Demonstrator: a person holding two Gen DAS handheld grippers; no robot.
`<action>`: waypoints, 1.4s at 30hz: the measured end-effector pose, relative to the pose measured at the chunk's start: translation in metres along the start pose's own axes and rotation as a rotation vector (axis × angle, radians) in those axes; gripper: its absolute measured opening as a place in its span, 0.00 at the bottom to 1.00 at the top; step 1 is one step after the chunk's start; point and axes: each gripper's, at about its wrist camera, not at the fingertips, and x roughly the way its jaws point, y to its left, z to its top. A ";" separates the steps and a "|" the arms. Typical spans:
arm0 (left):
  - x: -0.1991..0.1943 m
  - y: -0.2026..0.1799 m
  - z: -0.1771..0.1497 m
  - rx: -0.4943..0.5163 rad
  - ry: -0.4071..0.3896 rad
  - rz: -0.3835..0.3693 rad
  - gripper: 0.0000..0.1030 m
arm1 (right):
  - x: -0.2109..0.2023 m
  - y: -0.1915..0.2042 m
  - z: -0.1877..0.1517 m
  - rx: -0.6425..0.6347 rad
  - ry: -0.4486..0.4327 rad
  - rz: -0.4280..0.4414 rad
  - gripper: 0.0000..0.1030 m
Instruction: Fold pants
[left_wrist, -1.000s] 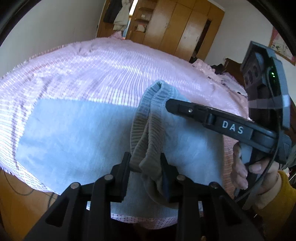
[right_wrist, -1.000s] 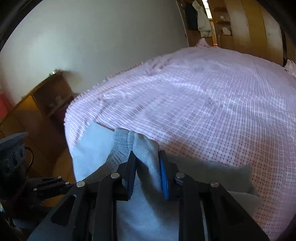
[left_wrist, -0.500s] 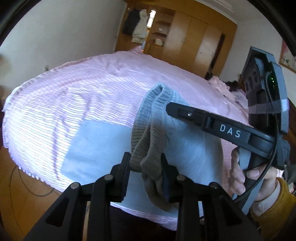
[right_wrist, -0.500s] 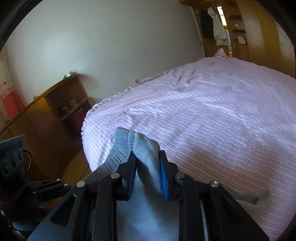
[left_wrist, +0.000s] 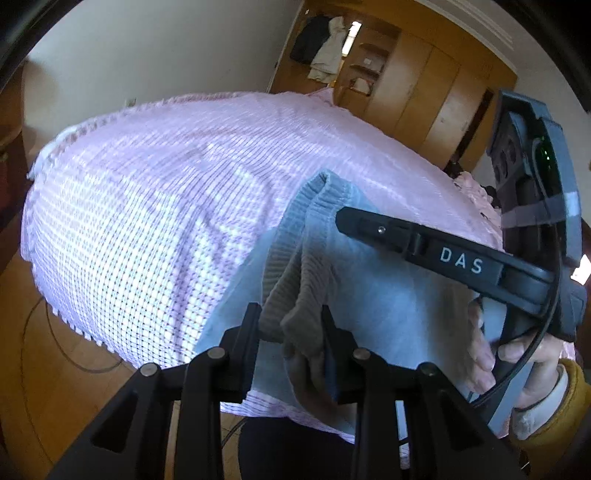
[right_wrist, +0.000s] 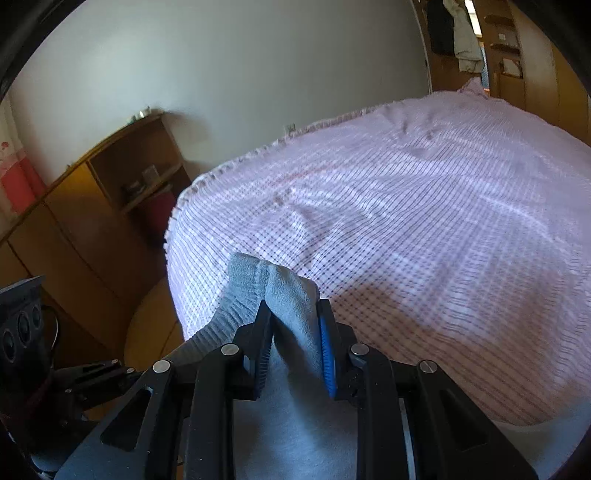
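1. Since the earlier frames, both grippers have lifted the pants (left_wrist: 369, 291) higher; less grey cloth lies flat and more bare bedspread (left_wrist: 155, 206) shows ahead of the fingers.
2. Beyond the fingertips the bedspread runs wide and open; its fringed edge (right_wrist: 236, 162) drops to wooden floor (left_wrist: 55, 350) left of the fingers.
3. Left gripper (left_wrist: 290, 332) is clamped on the ribbed waistband (left_wrist: 295, 236).
4. Right gripper (right_wrist: 295, 332) pinches a bunched grey fold, cloth hanging below its fingers.

Pants (left_wrist: 388, 295) legs — hidden below both tools.
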 end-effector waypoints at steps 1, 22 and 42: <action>0.004 0.005 -0.001 -0.008 0.008 -0.001 0.30 | 0.006 0.000 0.000 0.001 0.008 -0.002 0.16; -0.003 0.019 -0.030 0.051 0.044 0.184 0.44 | -0.086 -0.050 -0.018 0.128 -0.079 -0.114 0.33; 0.033 -0.001 -0.026 0.158 0.086 0.241 0.34 | -0.080 -0.147 -0.076 0.301 0.004 -0.331 0.14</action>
